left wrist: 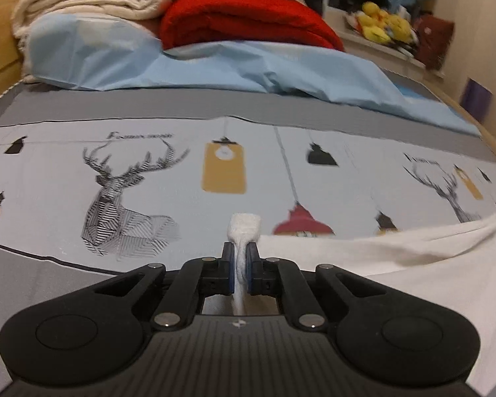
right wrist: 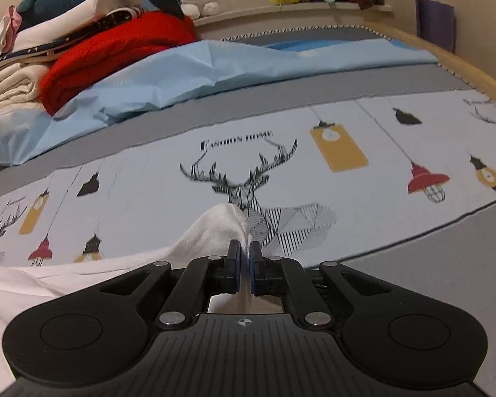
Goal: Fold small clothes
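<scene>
A small white garment (left wrist: 413,264) is held between both grippers above the printed bedsheet (left wrist: 148,172). My left gripper (left wrist: 240,251) is shut on one white corner, which sticks up past the fingertips. The cloth stretches away to the right of the left wrist view. My right gripper (right wrist: 244,251) is shut on another corner of the white garment (right wrist: 215,231); the rest of the cloth trails off to the lower left in the right wrist view. The garment's lower part is hidden under the grippers.
The bedsheet (right wrist: 347,198) carries deer and lamp prints. Behind lie a crumpled light-blue sheet (left wrist: 215,66), a red blanket (left wrist: 248,20), folded cream blankets (left wrist: 89,3) and yellow plush toys (left wrist: 380,23). A wooden bed edge (right wrist: 473,76) runs along the right.
</scene>
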A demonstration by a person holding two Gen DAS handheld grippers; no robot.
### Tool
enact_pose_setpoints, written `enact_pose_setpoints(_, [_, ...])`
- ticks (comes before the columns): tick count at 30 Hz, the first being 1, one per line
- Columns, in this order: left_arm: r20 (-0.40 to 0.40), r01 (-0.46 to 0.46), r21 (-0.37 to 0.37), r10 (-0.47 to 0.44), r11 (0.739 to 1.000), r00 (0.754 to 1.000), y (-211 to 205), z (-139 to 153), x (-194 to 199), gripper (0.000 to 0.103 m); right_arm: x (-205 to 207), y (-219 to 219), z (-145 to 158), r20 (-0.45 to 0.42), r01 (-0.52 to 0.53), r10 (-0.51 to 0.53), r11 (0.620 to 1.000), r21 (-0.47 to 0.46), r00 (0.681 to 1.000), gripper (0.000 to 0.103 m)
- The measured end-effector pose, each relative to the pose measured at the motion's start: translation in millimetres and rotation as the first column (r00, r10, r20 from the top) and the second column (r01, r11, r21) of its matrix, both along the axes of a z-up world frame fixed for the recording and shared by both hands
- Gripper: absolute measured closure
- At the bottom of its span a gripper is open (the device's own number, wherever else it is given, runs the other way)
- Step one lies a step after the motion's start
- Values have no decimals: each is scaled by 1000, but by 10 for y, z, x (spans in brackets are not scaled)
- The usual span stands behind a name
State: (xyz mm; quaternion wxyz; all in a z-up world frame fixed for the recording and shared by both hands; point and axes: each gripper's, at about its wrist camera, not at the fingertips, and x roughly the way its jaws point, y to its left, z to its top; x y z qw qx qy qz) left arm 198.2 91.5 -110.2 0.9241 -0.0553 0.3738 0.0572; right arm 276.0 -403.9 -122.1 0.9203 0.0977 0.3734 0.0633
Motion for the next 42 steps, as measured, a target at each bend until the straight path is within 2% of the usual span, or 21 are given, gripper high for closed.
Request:
enact_pose_setpoints(3, [-26, -38, -46, 37, 998, 999, 90, -22, 53, 89, 75, 12, -10, 15, 39, -39, 999, -10, 999, 95])
enact_pose_setpoints(5, [-57, -68, -85, 63, 994, 996, 154, -22, 44, 86, 86, 50, -40, -20, 77, -78, 995, -58, 997, 74])
enact_pose_setpoints(6, [-55, -76, -104, 71, 992, 996, 197, -1, 16, 86, 75, 38, -55, -43, 72, -74, 996, -49, 996, 70])
enact_pose_setpoints(9, [-93, -74, -187, 57, 980, 994, 310, 8, -55, 86, 30, -22, -82, -108, 49, -45, 998, 29, 993, 70])
enact_pose_setpoints(11, [-160, -46, -267, 3, 962, 987, 345, -54, -93, 83, -23, -58, -113, -166, 23, -13, 998, 59, 986, 70])
enact_pose_setpoints(13, [-259, -8, -302, -74, 953, 963, 314, -160, -144, 76, -109, -87, -169, -243, -34, 54, 996, 88, 968, 70])
enact_pose_setpoints(17, [-420, 107, -309, -236, 945, 876, 154, -382, -341, 73, -421, -37, -290, -366, -169, 171, 985, 38, 915, 70])
enact_pose_setpoints(21, [-477, 196, -309, -330, 931, 815, 42, -487, -592, 73, -754, -89, -385, -446, -256, 247, 966, 42, 860, 69])
enact_pose_setpoints(24, [-488, 195, -322, -339, 926, 804, 74, -519, -739, 76, -952, -141, -385, -467, -292, 278, 955, 43, 839, 69])
enact_pose_setpoints(25, [-485, 196, -328, -343, 924, 805, 85, -511, -786, 89, -1004, -150, -380, -471, -301, 284, 953, 41, 835, 70])
enact_pose_setpoints(26, [-479, 210, -326, -352, 922, 804, 76, -494, -827, 99, -1054, -155, -370, -476, -308, 288, 951, 36, 831, 80])
enact_pose_setpoints(27, [-470, 226, -321, -362, 920, 805, 64, -461, -860, 99, -1086, -158, -358, -478, -316, 293, 948, 33, 828, 94])
enact_pose_setpoints(28, [-453, 249, -305, -370, 919, 811, 47, -400, -911, 99, -1111, -166, -329, -474, -322, 300, 946, 35, 828, 99])
enact_pose_setpoints(29, [-427, 257, -298, -369, 920, 826, 53, -318, -965, 100, -1139, -192, -253, -450, -316, 302, 948, 48, 840, 99])
enact_pose_setpoints(31, [-332, 215, -345, -333, 914, 883, 189, -62, -1065, 100, -1161, -292, -48, -380, -277, 297, 955, 108, 876, 99])
enact_pose_setpoints(33, [-295, 210, -339, -315, 917, 902, 256, 63, -1157, 100, -1202, -449, 130, -319, -223, 271, 958, 179, 908, 99])
enact_pose_setpoints(34, [-326, 216, -312, -318, 925, 890, 230, 28, -1171, 100, -1218, -490, 142, -324, -210, 260, 961, 180, 910, 99])
enact_pose_setpoints(35, [-392, 227, -280, -327, 933, 860, 179, -82, -1194, 100, -1234, -498, 105, -351, -219, 259, 964, 149, 900, 99])
enact_pose_setpoints(38, [-528, 316, -205, -376, 926, 762, -39, -355, -1271, 99, -1343, -317, -181, -486, -334, 301, 942, 20, 821, 99])
enact_pose_setpoints(40, [-540, 338, -179, -380, 924, 751, -110, -367, -1286, 98, -1394, -236, -276, -533, -386, 322, 922, -11, 783, 99])
enact_pose_setpoints(42, [-511, 320, -180, -366, 930, 777, -81, -273, -1291, 95, -1414, -211, -265, -542, -401, 325, 916, -23, 775, 98])
